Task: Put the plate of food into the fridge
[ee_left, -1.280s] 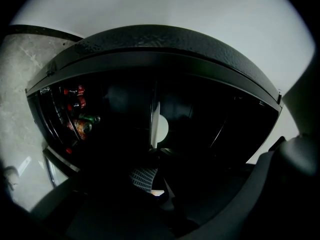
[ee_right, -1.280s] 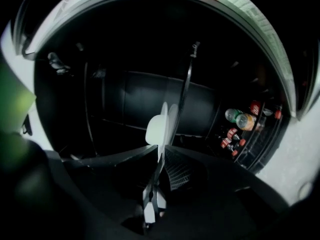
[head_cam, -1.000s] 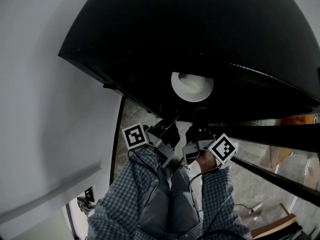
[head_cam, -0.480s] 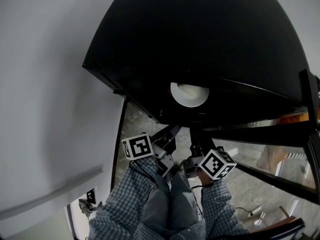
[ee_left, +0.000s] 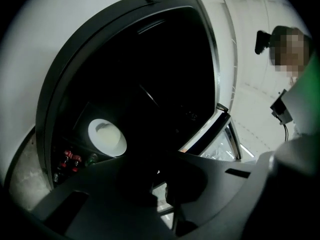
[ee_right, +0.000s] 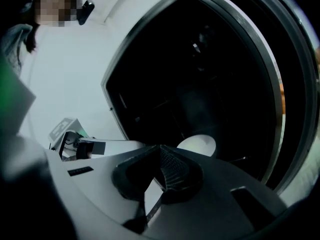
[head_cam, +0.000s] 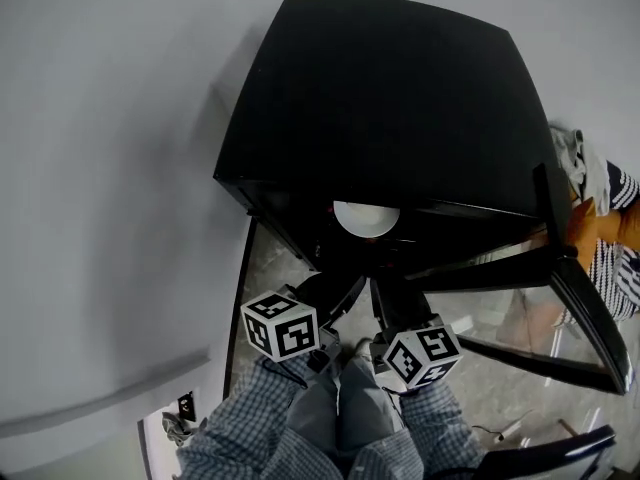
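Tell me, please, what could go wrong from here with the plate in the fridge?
1. The round white plate seems to sit near the front of its shelf in the black fridge; swinging the glass door shut could knock it.
2. That door stands wide open; left so, the fridge would warm up.

Shelf (ee_left: 137, 139): your white plate (head_cam: 366, 217) sits on this dark shelf inside the open black fridge (head_cam: 390, 98).
Floor (head_cam: 264, 268): mottled stone; your fridge stands on it.
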{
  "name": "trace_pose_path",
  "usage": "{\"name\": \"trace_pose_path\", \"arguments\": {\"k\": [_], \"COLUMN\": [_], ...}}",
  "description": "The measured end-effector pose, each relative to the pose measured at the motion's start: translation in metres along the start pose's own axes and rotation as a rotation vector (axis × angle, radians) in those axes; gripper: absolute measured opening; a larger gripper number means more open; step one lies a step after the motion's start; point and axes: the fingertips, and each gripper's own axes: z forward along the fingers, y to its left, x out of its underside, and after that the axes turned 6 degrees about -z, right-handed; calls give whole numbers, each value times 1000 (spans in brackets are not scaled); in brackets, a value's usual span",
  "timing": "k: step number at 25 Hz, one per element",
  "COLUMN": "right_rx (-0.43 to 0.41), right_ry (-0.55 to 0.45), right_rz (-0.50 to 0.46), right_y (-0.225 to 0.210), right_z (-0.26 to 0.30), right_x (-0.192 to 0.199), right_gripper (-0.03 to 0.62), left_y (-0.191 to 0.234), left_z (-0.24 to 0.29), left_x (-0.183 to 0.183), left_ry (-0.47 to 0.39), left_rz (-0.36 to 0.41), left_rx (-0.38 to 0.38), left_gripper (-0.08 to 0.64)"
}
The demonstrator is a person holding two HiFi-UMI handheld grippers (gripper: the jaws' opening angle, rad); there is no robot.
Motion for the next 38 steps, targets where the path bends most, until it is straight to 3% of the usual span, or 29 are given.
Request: {"name": "trace_pose_path", "arguments": {"k": [6,16,24,34,38], "right_rx": [-3,18,11,-38,-69], "right_ry": [-55,-176,-295,-395,-408], "right_rz": [-171,-223,-321,-419,-448], "right_y": [24,47,71,106,116], "right_z": [-22,-63,-87,-104,-108], "right_x": [-49,-117,-175,-220,-226], "right_gripper": [8,8,8,8,8], "left_y": [-45,-119,-158,-194,-203], "left_z": [-15,-47,-71,-96,-100], "left_x": [-22,-66,-99,-137,-136], "left_ry": [-40,-141,-257,-384,-387], "left_rz": [181,415,468,610,689], "left_rx": [-19,-17,1,-49,-74], "left_gripper": [6,6,6,6,6]}}
